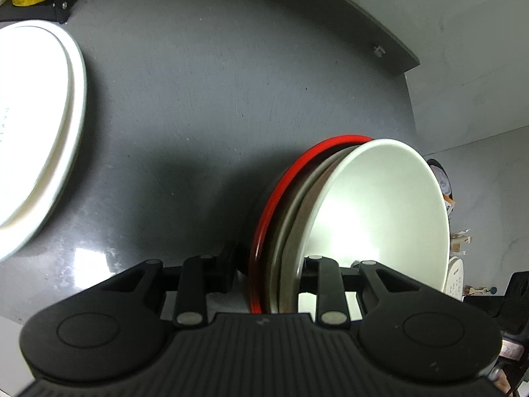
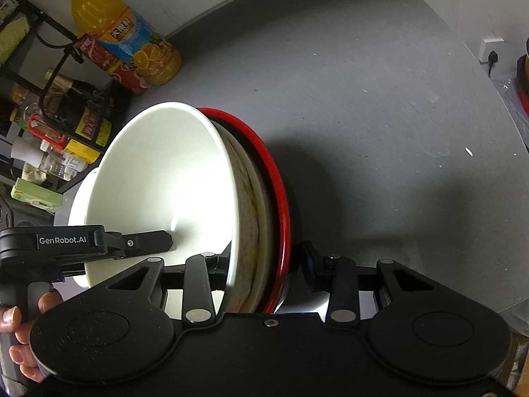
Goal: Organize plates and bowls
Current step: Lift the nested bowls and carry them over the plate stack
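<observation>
Above the grey table (image 1: 205,106), a nested bowl stack (image 1: 330,225) is gripped at opposite rims by the left tongs (image 1: 264,274) and right tongs (image 2: 261,264), so uneven lifting is judged liable to tip the white bowl (image 2: 165,182) out.

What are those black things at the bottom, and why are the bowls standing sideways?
Those black things are two grabbing tools a person holds, one per hand. Each carries a camera, so each picture looks along its own fingers. Both tools pinch the same nested stack from opposite sides: a glossy white bowl inside a speckled beige bowl inside a red-rimmed bowl. The left gripper and right gripper grip its rims. The grey countertop also holds stacked white plates and an orange juice bottle.
</observation>
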`<state>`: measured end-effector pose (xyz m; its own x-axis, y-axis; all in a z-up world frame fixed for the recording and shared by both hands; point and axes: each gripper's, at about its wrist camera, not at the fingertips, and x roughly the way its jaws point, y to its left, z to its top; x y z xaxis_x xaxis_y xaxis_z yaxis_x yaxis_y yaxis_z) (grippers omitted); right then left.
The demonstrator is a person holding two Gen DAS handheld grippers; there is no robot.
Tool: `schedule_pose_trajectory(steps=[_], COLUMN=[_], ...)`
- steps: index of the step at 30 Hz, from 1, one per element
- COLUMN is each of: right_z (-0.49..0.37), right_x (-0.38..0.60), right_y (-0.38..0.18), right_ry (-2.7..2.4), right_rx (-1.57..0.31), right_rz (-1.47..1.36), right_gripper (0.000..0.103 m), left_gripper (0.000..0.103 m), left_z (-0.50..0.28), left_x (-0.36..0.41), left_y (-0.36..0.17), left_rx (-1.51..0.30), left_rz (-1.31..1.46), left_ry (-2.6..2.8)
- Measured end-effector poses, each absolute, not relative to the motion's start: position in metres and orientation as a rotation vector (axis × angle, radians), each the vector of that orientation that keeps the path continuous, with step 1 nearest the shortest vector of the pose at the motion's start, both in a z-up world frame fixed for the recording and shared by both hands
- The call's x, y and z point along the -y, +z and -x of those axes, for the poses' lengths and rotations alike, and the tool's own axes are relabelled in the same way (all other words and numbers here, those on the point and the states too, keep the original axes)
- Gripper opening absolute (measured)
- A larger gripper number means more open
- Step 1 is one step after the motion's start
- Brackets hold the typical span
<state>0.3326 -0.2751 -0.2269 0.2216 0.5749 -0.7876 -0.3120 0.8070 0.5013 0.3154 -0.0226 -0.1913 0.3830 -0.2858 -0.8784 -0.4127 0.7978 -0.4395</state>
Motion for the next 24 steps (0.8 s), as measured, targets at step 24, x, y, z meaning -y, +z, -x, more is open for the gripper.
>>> schedule_pose_trajectory(steps=[24], right_z=[-0.313], right_x=[0.215], right_y=[-0.18], right_ry=[0.681], right_rx=[-1.139], right_rz=[-0.252], right_gripper=[0.037], left_gripper=[0.028], left_z=[-0.275], left_x=[-0.038], left_y=[-0.148], left_rx=[-1.11], left_rz=[0.701], left_ry=[0.084])
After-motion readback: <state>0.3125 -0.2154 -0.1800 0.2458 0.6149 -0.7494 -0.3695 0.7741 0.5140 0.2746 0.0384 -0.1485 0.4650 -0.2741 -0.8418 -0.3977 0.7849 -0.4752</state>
